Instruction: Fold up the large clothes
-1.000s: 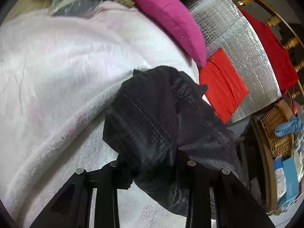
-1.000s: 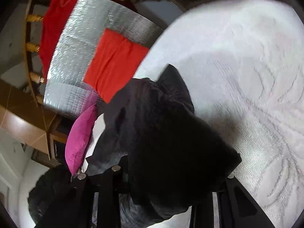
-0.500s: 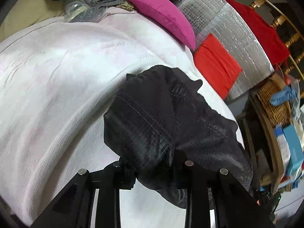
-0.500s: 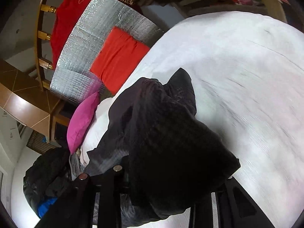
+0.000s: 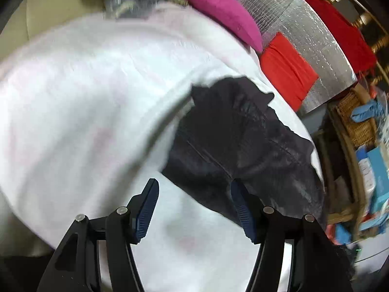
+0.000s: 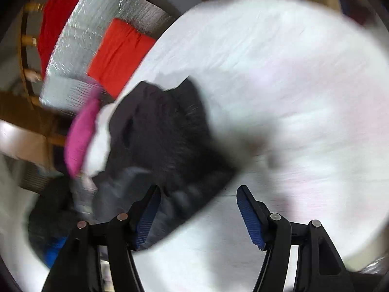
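Note:
A crumpled black garment (image 5: 238, 141) lies on the white, faintly pink bed cover (image 5: 85, 97). My left gripper (image 5: 194, 206) is just short of its near edge. Its jaws are opening, and the cloth only brushes the tip of the right blue pad (image 5: 239, 206); between the pads I see mostly bare cover. In the blurred right wrist view the same garment (image 6: 165, 141) sags beside the left pad (image 6: 148, 216) of my right gripper (image 6: 199, 216). Its jaws are opening too, with a loose corner of cloth in the gap and no pad pressing on it.
A magenta pillow (image 5: 223, 9), a red folded cloth (image 5: 287, 68) and a silver foil sheet (image 5: 311, 39) lie past the garment at the bed's edge. A wicker basket (image 5: 355, 119) and boxes stand to the right. Dark clothes (image 6: 51, 209) are heaped off the bed.
Both grippers were shut on the black garment; now both stand open and it has dropped onto the bed cover. Both views have drawn back from it.

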### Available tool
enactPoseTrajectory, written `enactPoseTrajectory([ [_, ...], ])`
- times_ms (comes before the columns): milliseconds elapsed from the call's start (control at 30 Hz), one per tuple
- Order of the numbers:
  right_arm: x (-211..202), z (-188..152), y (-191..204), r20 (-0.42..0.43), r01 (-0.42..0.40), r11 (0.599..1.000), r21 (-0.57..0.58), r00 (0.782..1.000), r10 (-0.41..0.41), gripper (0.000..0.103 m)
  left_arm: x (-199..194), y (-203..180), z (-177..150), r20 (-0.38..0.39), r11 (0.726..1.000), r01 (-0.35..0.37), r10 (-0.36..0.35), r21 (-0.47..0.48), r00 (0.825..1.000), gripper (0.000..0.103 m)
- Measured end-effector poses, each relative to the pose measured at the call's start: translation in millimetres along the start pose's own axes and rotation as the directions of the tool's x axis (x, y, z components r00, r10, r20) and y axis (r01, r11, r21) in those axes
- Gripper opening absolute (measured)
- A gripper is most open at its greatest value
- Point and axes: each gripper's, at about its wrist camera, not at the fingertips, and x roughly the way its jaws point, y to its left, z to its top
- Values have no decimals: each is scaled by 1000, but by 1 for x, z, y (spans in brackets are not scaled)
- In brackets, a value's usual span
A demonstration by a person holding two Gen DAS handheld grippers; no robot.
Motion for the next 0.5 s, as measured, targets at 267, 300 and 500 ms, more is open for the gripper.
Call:
enactPoseTrajectory([
  [267,-44,39,37,215,48,993,-107,976,-24,70,-30,-58,72,214,983,-88,52,164,976,76],
  [300,-35,44,49,201,15,993,-121,980,9,70,-21,-70,82,205,980,-82,44,179,978,76],
  [500,52,83,141,97,-71,964,-257,990,99,70,56,-125,106,36,967,4,-13,253,999,76],
])
